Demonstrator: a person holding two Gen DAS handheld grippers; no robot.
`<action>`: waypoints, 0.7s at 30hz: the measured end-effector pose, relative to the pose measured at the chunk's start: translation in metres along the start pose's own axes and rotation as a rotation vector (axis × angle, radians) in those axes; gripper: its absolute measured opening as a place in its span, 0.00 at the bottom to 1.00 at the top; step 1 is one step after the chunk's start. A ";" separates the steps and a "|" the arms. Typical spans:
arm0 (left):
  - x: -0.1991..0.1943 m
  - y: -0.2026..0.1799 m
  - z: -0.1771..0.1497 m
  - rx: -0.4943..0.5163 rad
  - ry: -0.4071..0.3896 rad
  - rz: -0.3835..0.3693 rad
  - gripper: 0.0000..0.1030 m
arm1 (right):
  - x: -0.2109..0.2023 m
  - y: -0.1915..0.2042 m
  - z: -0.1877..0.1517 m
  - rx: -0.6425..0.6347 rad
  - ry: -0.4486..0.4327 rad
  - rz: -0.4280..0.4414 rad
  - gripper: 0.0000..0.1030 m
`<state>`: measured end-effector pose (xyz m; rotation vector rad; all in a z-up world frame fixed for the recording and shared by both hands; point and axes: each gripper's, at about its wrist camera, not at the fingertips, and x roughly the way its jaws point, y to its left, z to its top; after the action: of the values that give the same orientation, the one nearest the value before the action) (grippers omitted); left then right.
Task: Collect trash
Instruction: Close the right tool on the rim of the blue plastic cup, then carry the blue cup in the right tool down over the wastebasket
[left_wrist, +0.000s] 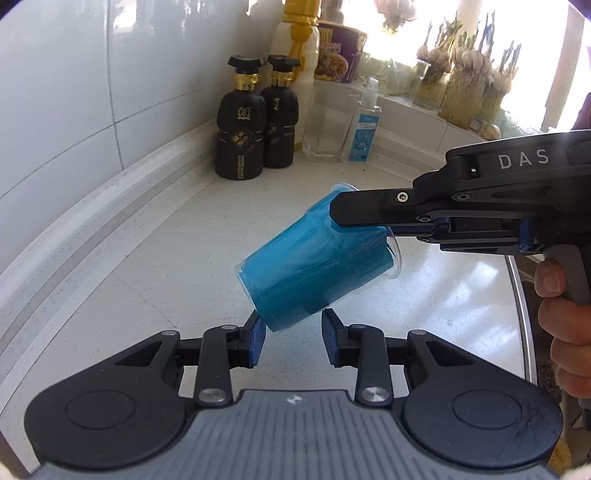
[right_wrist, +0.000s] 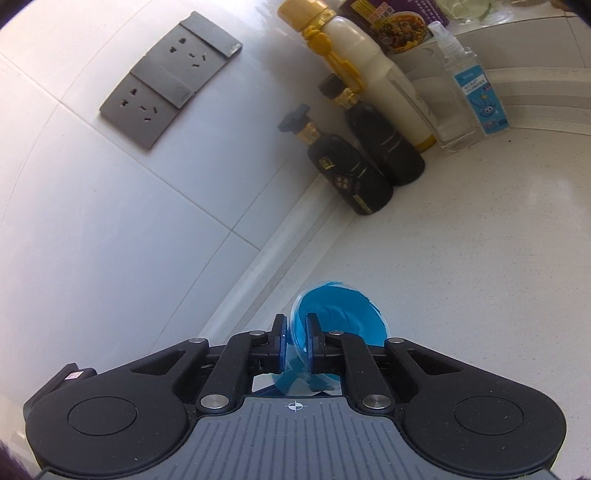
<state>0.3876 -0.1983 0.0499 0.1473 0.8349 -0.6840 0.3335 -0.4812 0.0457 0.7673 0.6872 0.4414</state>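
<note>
My right gripper (right_wrist: 295, 341) has its fingers pinched on the rim of the blue cup (left_wrist: 314, 258), reaching in level from the right. My left gripper (left_wrist: 293, 338) points downward, its fingers touching the cup's base on either side.

The right gripper (left_wrist: 338, 214) is reaching in from the right, its fingers (left_wrist: 369, 212) pinching the rim of a blue plastic cup (left_wrist: 314, 269) and holding it tilted above the white tabletop (left_wrist: 155, 280). The left gripper (left_wrist: 293, 334) is bracketing the cup's base (actual contact is unclear). Two black bottles (left_wrist: 255, 129) are standing by the wall.
</note>
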 end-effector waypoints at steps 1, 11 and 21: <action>-0.005 0.003 -0.001 -0.006 -0.010 0.006 0.29 | -0.001 0.006 -0.001 -0.007 0.000 0.008 0.09; -0.065 0.031 -0.026 -0.063 -0.118 0.056 0.29 | 0.000 0.071 -0.024 -0.067 0.037 0.099 0.05; -0.122 0.076 -0.081 -0.206 -0.181 0.113 0.29 | 0.021 0.142 -0.079 -0.165 0.147 0.176 0.03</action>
<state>0.3251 -0.0477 0.0728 -0.0526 0.7123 -0.4934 0.2760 -0.3385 0.1027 0.6454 0.7129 0.7121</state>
